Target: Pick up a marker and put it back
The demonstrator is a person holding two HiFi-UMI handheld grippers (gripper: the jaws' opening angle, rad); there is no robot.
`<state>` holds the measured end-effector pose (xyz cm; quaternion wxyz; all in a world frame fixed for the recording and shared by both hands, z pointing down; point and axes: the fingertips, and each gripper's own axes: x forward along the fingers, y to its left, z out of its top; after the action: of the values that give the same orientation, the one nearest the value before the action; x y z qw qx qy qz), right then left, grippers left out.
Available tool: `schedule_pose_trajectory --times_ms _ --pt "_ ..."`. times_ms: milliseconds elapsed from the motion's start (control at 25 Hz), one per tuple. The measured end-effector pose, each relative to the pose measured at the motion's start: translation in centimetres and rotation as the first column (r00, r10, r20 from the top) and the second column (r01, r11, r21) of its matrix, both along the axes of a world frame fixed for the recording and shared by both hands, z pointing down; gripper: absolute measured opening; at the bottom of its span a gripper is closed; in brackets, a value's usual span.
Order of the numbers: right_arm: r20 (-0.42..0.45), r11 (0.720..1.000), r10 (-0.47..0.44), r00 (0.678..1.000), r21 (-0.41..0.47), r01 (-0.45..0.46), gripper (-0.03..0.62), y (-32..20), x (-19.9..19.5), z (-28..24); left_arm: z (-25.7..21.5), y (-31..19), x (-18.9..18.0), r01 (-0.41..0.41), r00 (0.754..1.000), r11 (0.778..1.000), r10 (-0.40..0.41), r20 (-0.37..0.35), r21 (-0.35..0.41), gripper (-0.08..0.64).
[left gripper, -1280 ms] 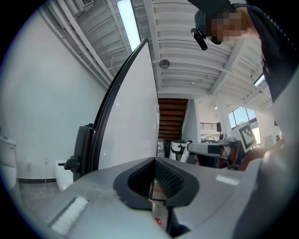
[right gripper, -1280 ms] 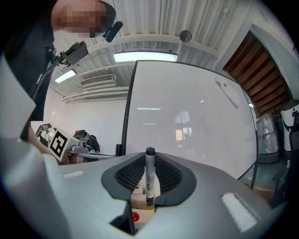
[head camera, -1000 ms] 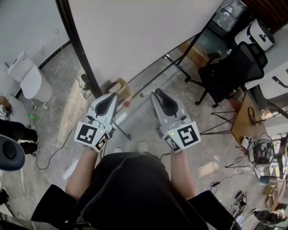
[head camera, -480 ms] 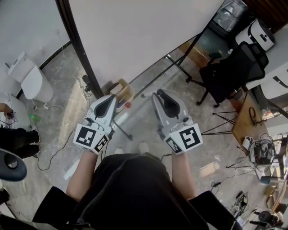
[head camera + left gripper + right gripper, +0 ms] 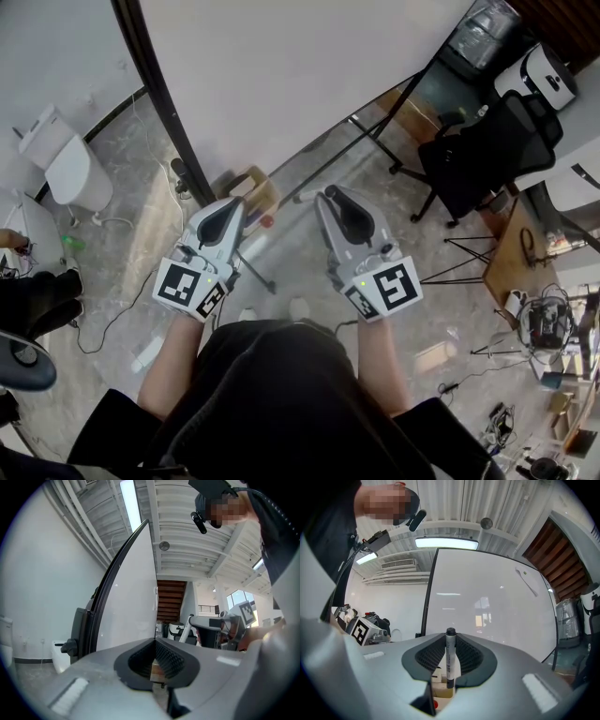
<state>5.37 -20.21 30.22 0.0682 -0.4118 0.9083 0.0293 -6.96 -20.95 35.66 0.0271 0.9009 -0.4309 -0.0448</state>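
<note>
While the right tool (image 5: pixel 329 195) pinches the marker (image 5: pixel 450 660) upright at mid-barrel, near the whiteboard (image 5: pixel 487 597), it seems light, stiff and slick; the left tool (image 5: pixel 154 643) is pressed together, empty.

1. The floor (image 5: pixel 431 300) is pale grey marbled tile, spreading below both grippers.
2. Just ahead of the left gripper (image 5: pixel 232 202), a small wooden box (image 5: pixel 251 186) stands on it, beside the foot of a whiteboard stand (image 5: pixel 192 183).
3. Ahead and to the right of the right gripper (image 5: pixel 328 195), well apart, stands a black office chair (image 5: pixel 478 150).
4. Far left of the left gripper sits a white lidded container (image 5: pixel 70 169).
5. Behind the right gripper, to its right, lies a cardboard box (image 5: pixel 434 354).
</note>
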Motion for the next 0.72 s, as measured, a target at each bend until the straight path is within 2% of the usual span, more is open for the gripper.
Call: schedule_pose_trajectory --times_ms 720 --pt "-0.003 0.999 -0.048 0.999 -0.003 0.048 0.075 -0.66 -0.4 0.46 0.53 -0.04 -0.21 0.048 0.999 0.999 -0.048 0.013 -0.006 0.006"
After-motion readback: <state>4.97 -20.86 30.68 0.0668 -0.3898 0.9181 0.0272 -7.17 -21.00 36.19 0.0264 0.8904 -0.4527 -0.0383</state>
